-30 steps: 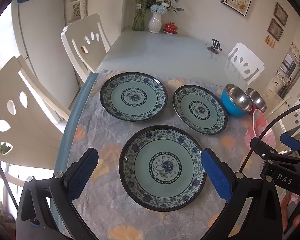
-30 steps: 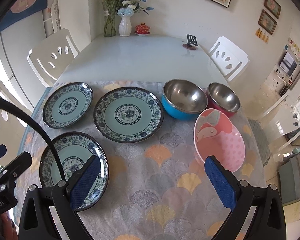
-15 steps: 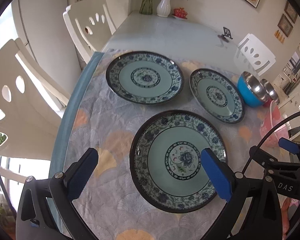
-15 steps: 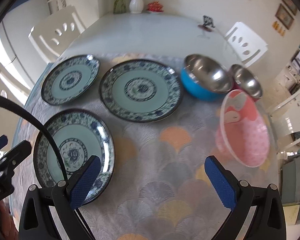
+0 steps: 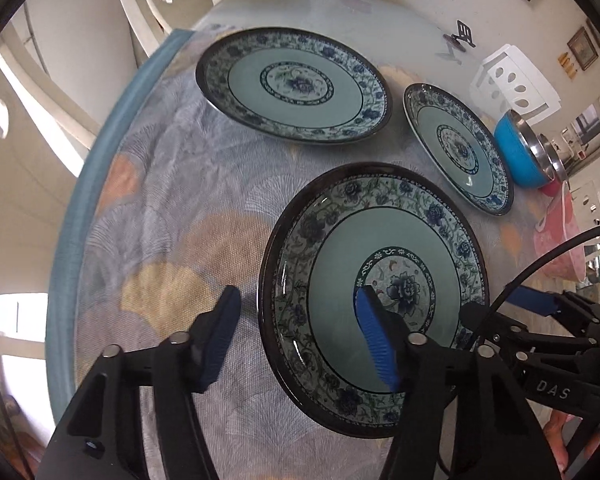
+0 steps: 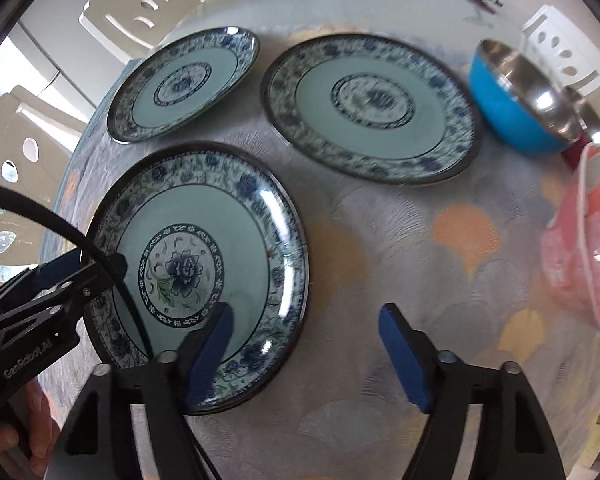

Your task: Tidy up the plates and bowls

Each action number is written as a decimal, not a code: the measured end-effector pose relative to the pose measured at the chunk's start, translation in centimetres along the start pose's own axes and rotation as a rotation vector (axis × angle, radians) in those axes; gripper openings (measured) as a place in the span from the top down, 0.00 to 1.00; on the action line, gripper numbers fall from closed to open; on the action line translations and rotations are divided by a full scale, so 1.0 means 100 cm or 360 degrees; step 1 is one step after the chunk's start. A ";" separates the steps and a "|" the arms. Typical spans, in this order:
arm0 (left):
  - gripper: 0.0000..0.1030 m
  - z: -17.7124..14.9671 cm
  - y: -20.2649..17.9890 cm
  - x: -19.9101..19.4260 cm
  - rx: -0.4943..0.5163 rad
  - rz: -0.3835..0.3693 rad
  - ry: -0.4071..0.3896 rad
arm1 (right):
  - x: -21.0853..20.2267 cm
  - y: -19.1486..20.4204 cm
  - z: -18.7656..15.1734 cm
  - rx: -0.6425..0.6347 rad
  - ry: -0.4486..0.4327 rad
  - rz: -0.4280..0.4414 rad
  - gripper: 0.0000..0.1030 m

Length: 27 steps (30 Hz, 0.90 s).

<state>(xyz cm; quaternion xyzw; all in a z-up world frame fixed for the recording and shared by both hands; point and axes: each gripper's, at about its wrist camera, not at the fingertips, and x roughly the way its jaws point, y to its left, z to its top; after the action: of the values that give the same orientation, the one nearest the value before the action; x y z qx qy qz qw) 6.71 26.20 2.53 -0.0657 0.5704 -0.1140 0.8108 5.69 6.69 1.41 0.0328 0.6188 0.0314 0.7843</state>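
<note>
Straddling opposite rims of the nearest plate (image 5: pixel 380 280), the left claw (image 5: pixel 296 336) at nine o'clock and the right claw (image 6: pixel 306 350) at three o'clock have just been narrowing, pads not yet pressing. Two more plates (image 6: pixel 372 108) lie at twelve on the counter (image 6: pixel 400 240), with the blue bowl (image 6: pixel 516 116) and pink bowl (image 6: pixel 580 256) toward two.

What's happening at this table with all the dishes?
A person is tidying plates and bowls with a clamp tool in each hand. Both have come down on the nearest plate: the left gripper straddles its left rim, the right gripper its right rim. Both sets of jaws have just been closing, but the pads aren't pressing yet. Two other plates, and the bowls, sit untouched.
</note>
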 end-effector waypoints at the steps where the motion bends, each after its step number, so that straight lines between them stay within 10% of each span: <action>1: 0.53 0.000 0.001 0.001 0.0001 -0.0013 -0.0003 | 0.003 -0.001 0.001 0.0017 0.0011 0.0020 0.35; 10: 0.63 0.005 0.004 0.008 0.0013 -0.0034 0.0007 | 0.014 -0.008 0.007 0.0074 0.0059 0.0107 0.55; 27: 0.67 0.001 -0.029 -0.035 0.0233 0.0026 -0.0088 | -0.015 0.001 -0.009 0.0067 -0.0039 0.0104 0.57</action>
<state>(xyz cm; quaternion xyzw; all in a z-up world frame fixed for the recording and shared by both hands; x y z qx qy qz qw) 5.31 24.30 6.45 -0.0046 0.5385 -0.1471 0.8297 4.50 6.66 2.63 0.0698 0.6082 0.0436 0.7895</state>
